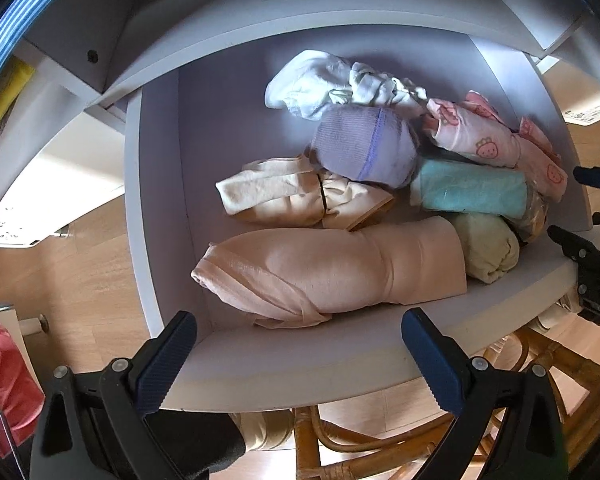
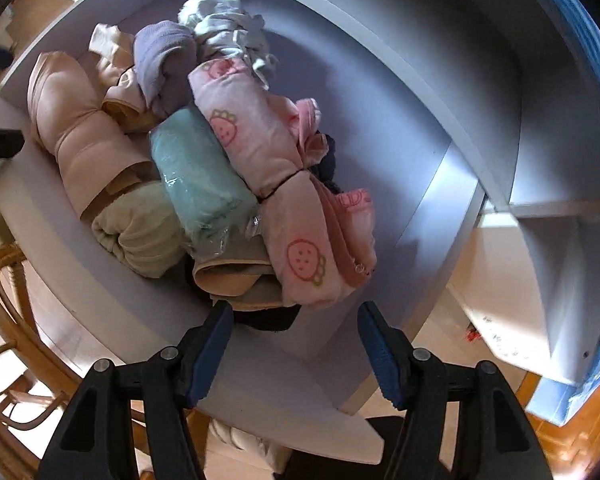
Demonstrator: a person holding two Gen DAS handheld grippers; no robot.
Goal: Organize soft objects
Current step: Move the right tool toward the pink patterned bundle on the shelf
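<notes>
Drawer (image 1: pixel 148 200): rolled clothes (image 1: pixel 380 184) fill right half, bare floor left | peach roll (image 1: pixel 328 272) against near edge | my left gripper (image 1: pixel 300 344), right gripper (image 2: pixel 296 332): both spread, empty, at front rim

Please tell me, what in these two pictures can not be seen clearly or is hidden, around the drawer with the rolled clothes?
- Dark item under the pile: right wrist view, covered by the beige roll and the pink strawberry-print bundle; what it is, unclear.
- Red cloth: left wrist view, cut off by the left edge.
- Printed label: left wrist view, too small to read.
- Both grippers, left gripper and right gripper, open and holding nothing.
</notes>
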